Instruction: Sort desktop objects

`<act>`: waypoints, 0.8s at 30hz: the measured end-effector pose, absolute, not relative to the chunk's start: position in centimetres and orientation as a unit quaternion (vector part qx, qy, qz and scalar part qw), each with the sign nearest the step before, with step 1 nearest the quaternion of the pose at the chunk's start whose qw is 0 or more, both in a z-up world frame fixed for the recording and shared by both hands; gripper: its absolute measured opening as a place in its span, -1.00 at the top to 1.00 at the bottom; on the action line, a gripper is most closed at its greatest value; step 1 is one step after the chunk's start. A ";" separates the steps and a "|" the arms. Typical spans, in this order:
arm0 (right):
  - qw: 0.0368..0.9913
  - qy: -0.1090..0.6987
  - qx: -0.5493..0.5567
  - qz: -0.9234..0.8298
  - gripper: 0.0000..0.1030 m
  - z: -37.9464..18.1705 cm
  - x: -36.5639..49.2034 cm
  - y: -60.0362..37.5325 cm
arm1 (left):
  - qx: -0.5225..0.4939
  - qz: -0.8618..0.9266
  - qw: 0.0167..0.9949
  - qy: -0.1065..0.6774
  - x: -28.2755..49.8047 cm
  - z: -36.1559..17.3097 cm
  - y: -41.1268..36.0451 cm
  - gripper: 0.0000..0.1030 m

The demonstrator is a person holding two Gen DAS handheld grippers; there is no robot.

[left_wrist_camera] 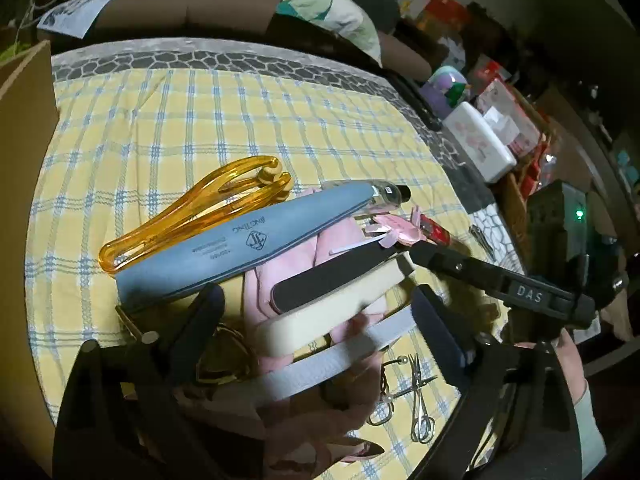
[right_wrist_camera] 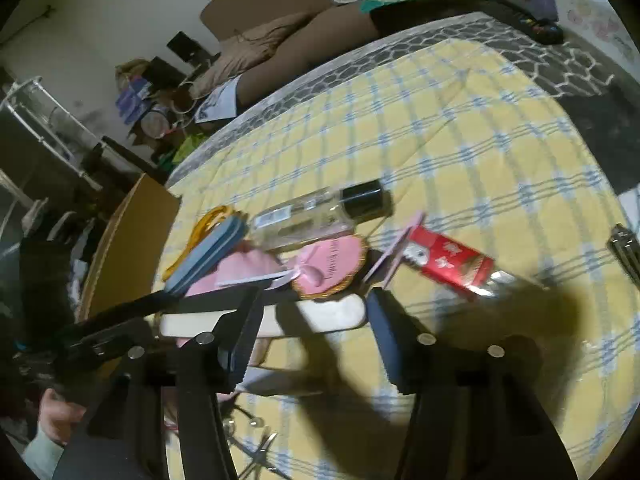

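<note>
Your left hand-held gripper stands wide over the pile, its pads clear of the cream foam buffer block. Your right hand-held gripper is about half open, and that block lies between its fingers; I cannot tell if they press it. Close squarely on the block's long sides, then lift it level, so the black emery board resting on it doesn't slide off. Around the block: 1 grey-blue nail buffer, 1 amber plastic roller, 1 clear bottle, 1 red packet, at least 2 small steel scissors, all on the yellow checked tabletop.
</note>
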State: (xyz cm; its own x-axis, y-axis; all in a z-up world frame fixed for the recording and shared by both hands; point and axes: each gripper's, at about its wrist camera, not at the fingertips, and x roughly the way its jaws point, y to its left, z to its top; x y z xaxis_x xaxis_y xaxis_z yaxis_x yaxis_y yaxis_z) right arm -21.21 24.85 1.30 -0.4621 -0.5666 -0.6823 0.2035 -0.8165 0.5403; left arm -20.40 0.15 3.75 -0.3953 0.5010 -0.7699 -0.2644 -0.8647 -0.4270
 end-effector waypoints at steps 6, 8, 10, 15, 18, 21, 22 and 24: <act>0.242 -0.201 0.474 -0.822 0.01 1.2 -20.6 24.1 | -0.500 0.817 0.246 -0.146 -20.0 4.1 0.3 -0.47; 0.240 -0.192 0.481 -0.821 0.02 1.4 -20.4 23.9 | -0.500 0.818 0.241 -0.154 -19.9 4.5 0.2 -0.47; 0.228 -0.180 0.485 -0.825 0.03 1.5 -20.1 23.9 | -0.503 0.820 0.227 -0.153 -19.7 4.8 -0.3 -0.51; 0.227 -0.191 0.486 -0.822 0.03 1.2 -19.8 24.7 | -0.498 0.824 0.214 -0.162 -18.3 5.3 -3.5 -0.52; 0.227 -0.191 0.487 -0.821 0.03 1.1 -19.8 24.8 | -0.508 0.814 0.221 -0.176 -18.3 4.5 -4.3 -0.37; 0.227 -0.191 0.489 -0.820 0.03 1.1 -19.8 24.8 | -0.509 0.814 0.222 -0.172 -18.5 4.1 -3.7 -0.14; 0.226 -0.192 0.489 -0.820 0.03 1.1 -19.8 24.9 | -0.507 0.815 0.223 -0.170 -18.6 4.1 -3.5 -0.11; 0.224 -0.195 0.489 -0.820 0.03 1.0 -19.6 24.9 | -0.510 0.814 0.217 -0.176 -18.9 4.0 -3.5 -0.03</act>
